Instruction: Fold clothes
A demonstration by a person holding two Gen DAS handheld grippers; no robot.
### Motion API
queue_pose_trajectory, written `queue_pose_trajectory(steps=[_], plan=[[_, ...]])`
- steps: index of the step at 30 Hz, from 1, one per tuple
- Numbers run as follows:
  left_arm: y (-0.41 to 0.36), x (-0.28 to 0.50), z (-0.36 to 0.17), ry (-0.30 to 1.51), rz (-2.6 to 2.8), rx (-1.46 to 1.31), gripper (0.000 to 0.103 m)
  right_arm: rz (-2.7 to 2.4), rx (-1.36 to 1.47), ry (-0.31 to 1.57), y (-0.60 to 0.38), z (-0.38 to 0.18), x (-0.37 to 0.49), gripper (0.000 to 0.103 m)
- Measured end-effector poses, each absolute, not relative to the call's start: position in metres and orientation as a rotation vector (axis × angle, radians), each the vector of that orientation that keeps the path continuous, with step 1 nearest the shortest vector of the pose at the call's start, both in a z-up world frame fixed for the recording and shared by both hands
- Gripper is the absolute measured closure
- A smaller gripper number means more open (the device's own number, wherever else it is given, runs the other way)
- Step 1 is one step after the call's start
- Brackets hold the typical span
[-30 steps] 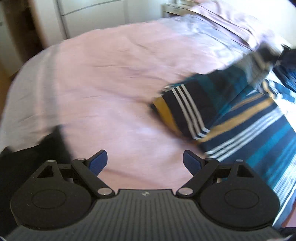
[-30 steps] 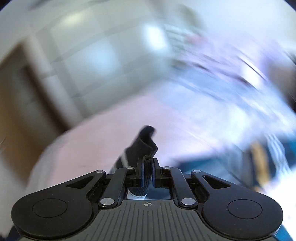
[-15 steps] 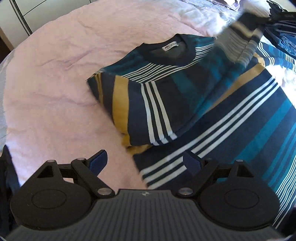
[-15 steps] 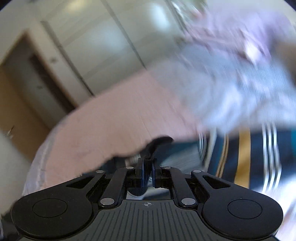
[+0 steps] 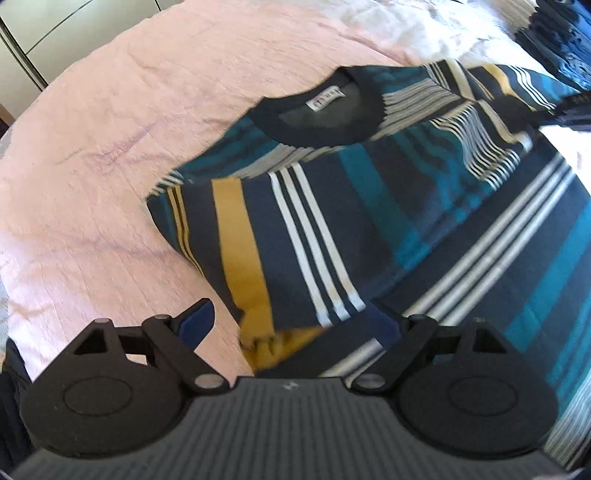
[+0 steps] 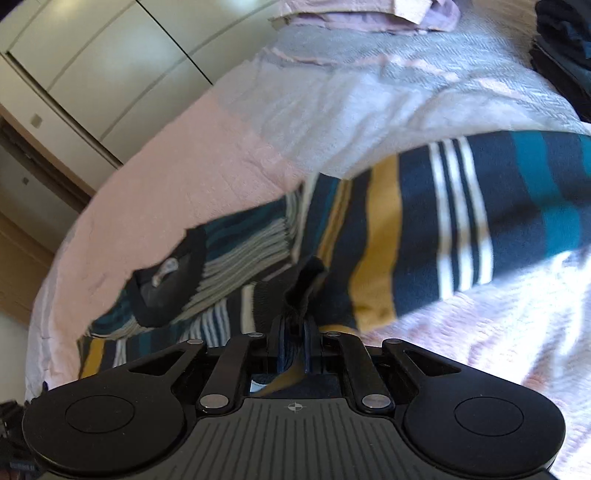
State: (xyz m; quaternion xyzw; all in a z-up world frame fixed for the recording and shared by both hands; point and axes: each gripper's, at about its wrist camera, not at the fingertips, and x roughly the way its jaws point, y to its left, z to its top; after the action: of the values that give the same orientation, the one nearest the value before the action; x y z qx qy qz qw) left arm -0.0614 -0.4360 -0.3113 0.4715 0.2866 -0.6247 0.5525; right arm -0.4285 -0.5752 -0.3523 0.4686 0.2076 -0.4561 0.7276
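Note:
A striped sweater [image 5: 369, 206] in navy, teal, white and mustard lies on the pink bedspread [image 5: 110, 129], collar and label toward the far side. One sleeve is folded across its body. My left gripper [image 5: 291, 325] is open, low over the near edge of that folded sleeve, with the cloth between its blue pads. My right gripper [image 6: 293, 332] is shut on the dark cuff of the other sleeve [image 6: 306, 284], low over the sweater [image 6: 424, 229] near the collar [image 6: 173, 280].
A stack of dark folded clothes [image 6: 565, 55] lies at the far right of the bed. Folded lilac and grey bedding [image 6: 369, 22] lies at the head of the bed. White wardrobe doors [image 6: 92, 66] stand beyond the bed's left side.
My right gripper has carried the sleeve cuff down over the sweater's chest. My left gripper has moved in toward the folded sleeve, staying open.

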Motion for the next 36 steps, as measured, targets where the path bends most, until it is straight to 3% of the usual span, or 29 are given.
queue_pose_trajectory(steps=[2, 4, 8, 13, 15, 16, 17, 25, 33, 34, 35, 36], plan=[[-0.445, -0.060, -0.323, 0.695, -1.480, 1.124, 0.016, -1.035, 1.055, 0.459, -0.576, -0.356, -0.437, 0.081], [-0.453, -0.059, -0.339, 0.728, -1.480, 1.151, 0.016, -1.070, 1.067, 0.475, -0.569, -0.352, -0.445, 0.076], [-0.458, -0.061, -0.365, 0.800, -1.456, 1.265, 0.017, -1.119, 1.093, 0.464, -0.556, -0.348, -0.468, 0.075], [-0.446, -0.072, -0.347, 0.756, -1.473, 1.290, 0.017, -1.243, 1.127, 0.378, -0.541, -0.333, -0.518, 0.073], [-0.443, -0.078, -0.337, 0.749, -1.483, 1.285, 0.017, -1.322, 1.144, 0.332, -0.538, -0.328, -0.546, 0.058], [-0.445, -0.086, -0.336, 0.744, -1.492, 1.289, 0.017, -1.362, 1.152, 0.304, -0.537, -0.326, -0.560, 0.046], [-0.447, -0.094, -0.335, 0.739, -1.503, 1.295, 0.017, -1.403, 1.163, 0.269, -0.537, -0.325, -0.575, 0.044], [-0.466, -0.166, -0.329, 0.689, -1.592, 1.343, 0.017, -1.665, 1.220, -0.053, -0.546, -0.334, -0.699, 0.044], [-0.483, -0.227, -0.328, 0.612, -1.702, 1.393, 0.017, -1.760, 1.276, -0.245, -0.560, -0.361, -0.775, 0.046], [-0.485, -0.233, -0.328, 0.603, -1.714, 1.399, 0.017, -1.756, 1.281, -0.254, -0.561, -0.363, -0.779, 0.063], [-0.484, -0.235, -0.326, 0.601, -1.716, 1.400, 0.017, -1.753, 1.287, -0.264, -0.563, -0.364, -0.782, 0.093], [-0.483, -0.235, -0.324, 0.600, -1.714, 1.397, 0.017, -1.757, 1.275, -0.256, -0.564, -0.360, -0.781, 0.093]])
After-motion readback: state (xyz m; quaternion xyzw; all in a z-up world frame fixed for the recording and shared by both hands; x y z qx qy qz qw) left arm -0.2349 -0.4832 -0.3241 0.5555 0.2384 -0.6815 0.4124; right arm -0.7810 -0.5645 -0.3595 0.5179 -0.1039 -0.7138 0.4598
